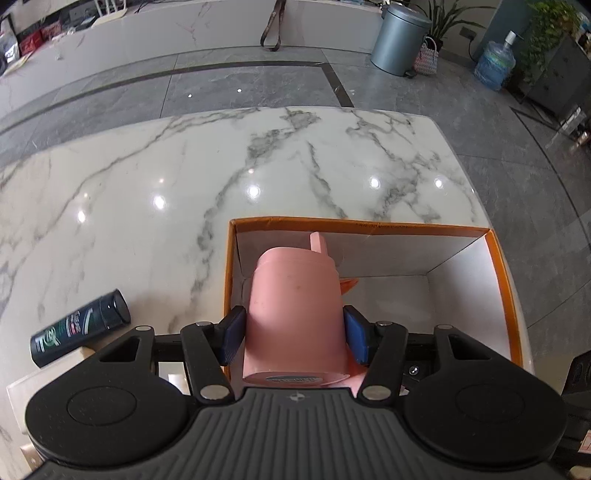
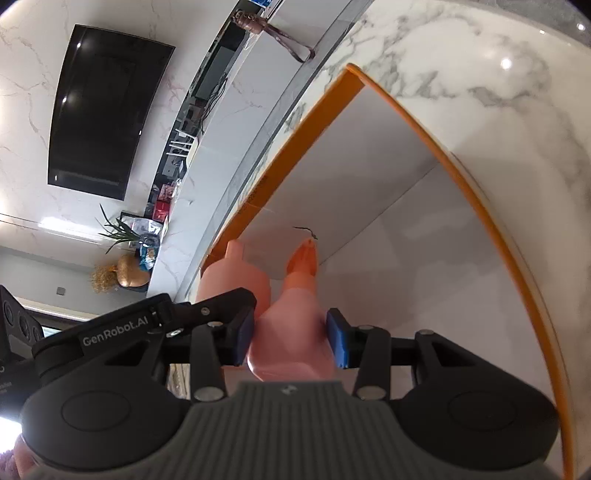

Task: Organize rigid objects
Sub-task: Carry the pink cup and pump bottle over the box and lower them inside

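white marble table (image 1: pixel 258 166) — an orange-rimmed box (image 1: pixel 369 226) and a dark spray can (image 1: pixel 79 328) lie on it.

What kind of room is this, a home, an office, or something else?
Probably a living room or a lounge-like lobby, though I can't be sure. A large wall-mounted television hangs on a marble wall, a marble table stands on a grey tiled floor, and a pedal bin and potted plant stand nearby.

I can read just one word — "GenRobot.AI", in pale letters on the black left gripper (image 2: pixel 207 308), at about 9 o'clock. The dark can (image 1: pixel 79 329) has a label, but it is too small to read.
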`<state>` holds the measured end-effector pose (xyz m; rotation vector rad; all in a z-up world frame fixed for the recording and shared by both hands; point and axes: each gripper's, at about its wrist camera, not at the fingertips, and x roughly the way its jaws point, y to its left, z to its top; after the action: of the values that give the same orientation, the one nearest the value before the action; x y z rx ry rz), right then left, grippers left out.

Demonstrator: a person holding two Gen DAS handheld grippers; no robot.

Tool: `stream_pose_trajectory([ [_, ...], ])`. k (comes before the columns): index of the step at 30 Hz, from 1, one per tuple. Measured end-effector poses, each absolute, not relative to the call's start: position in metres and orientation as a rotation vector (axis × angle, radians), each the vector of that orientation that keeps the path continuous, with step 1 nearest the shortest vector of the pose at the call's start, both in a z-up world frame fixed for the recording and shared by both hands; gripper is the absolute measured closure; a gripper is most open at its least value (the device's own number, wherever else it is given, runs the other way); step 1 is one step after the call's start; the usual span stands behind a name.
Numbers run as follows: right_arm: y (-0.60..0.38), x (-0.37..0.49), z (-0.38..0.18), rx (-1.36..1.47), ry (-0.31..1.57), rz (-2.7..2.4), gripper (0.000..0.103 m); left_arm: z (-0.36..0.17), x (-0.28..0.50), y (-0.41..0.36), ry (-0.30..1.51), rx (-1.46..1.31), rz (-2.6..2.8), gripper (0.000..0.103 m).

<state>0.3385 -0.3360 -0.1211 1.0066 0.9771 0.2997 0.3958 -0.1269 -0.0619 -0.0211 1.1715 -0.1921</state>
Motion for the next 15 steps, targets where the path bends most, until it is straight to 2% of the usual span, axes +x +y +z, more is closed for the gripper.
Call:
stream_pose_trajectory([
  [3,-0.338,0.341,-0.125,1.012,0.989,0.322,0.06,-0.062,0.395,-0.133,1.164,0.038,-0.193,0.038],
  [7,-0.336,0.343,-0.122,1.016,0.996,0.363,0.09,-0.066,0.394,-0.149,1.148,0.15,-0.178,0.038],
  [15,-0.333,0.339,-0.111,0.92,1.003,0.339,0.091,-0.066,0.387,-0.148,1.126,0.19,-0.201,0.034],
])
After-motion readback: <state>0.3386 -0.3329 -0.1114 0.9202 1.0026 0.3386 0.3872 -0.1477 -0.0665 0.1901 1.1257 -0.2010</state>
